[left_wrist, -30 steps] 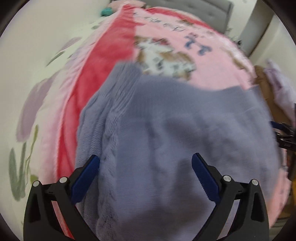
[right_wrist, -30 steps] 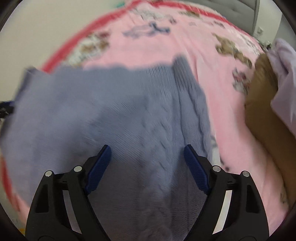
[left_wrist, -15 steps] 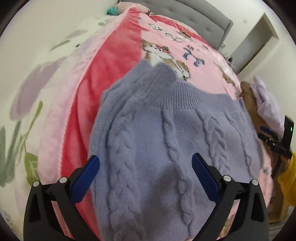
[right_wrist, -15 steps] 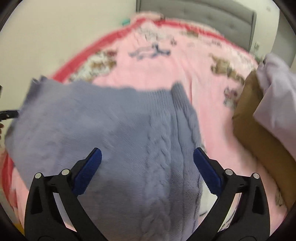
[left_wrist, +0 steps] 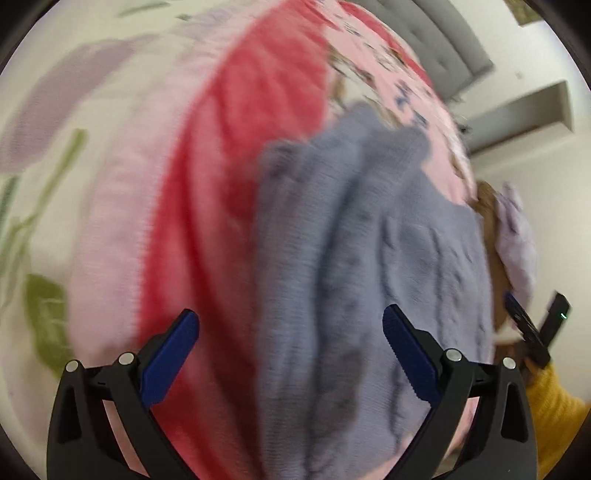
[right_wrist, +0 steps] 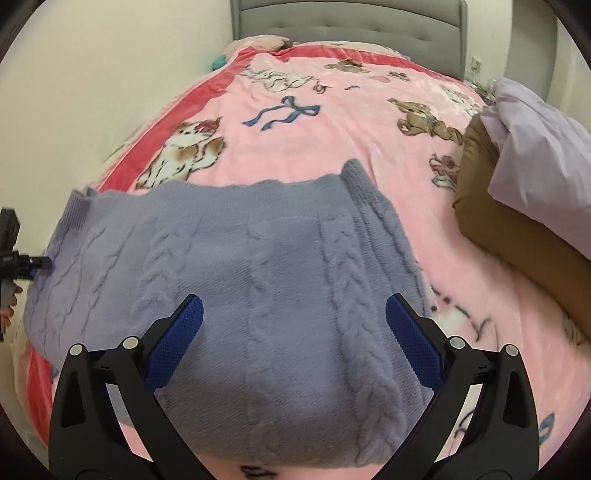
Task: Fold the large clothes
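A lilac cable-knit sweater (right_wrist: 258, 280) lies folded flat on the pink bed blanket (right_wrist: 332, 140). It also shows, blurred, in the left wrist view (left_wrist: 369, 277). My right gripper (right_wrist: 293, 336) is open and empty, hovering over the sweater's near part. My left gripper (left_wrist: 290, 350) is open and empty, over the sweater's left edge and the blanket's red border (left_wrist: 229, 184). The left gripper's tip (right_wrist: 22, 258) shows at the sweater's left edge in the right wrist view. The right gripper (left_wrist: 528, 332) shows at the far right in the left wrist view.
A brown garment (right_wrist: 517, 229) with a pale lilac one (right_wrist: 535, 129) on top lies at the bed's right side. A grey headboard (right_wrist: 347, 22) stands at the far end. A floral sheet (left_wrist: 55, 184) hangs along the bed's left side.
Both grippers have pulled back from the sweater, which now lies still and flat. The left wrist view has swung left and is blurred with motion.
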Action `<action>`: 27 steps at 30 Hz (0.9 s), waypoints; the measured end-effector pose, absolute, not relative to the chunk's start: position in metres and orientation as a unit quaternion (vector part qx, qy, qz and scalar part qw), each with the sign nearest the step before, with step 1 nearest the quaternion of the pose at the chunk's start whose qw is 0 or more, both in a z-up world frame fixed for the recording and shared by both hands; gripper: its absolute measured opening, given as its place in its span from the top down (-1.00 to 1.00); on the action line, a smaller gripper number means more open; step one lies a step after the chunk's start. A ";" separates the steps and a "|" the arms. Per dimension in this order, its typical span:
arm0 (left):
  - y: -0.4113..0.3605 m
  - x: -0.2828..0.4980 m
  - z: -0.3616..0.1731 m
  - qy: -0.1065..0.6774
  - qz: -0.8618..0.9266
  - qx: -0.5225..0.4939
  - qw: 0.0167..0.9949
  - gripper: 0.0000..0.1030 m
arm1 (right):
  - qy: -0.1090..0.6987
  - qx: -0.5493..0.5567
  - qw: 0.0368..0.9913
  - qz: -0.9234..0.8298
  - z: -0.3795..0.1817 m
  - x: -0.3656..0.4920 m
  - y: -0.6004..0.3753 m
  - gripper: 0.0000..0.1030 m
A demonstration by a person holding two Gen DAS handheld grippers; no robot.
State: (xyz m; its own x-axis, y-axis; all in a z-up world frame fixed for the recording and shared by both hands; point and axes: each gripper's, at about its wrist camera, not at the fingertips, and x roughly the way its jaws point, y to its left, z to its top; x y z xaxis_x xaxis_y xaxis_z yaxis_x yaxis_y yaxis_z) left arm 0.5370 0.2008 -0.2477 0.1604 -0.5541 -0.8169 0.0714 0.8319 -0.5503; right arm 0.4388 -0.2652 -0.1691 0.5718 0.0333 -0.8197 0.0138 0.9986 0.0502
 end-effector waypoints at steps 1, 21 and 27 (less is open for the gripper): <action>0.195 0.539 -0.251 0.617 -0.227 -0.189 0.729 -0.90 | 0.464 0.021 0.885 0.006 -0.169 0.439 -0.262 -0.84; 0.162 0.555 -0.256 0.617 -0.343 -0.260 0.659 -0.86 | 0.481 0.044 0.875 -0.011 -0.174 0.433 -0.259 -0.84; 0.162 0.565 -0.283 0.651 -0.301 -0.261 0.646 -0.90 | 0.454 -0.008 0.890 -0.032 -0.170 0.435 -0.280 -0.84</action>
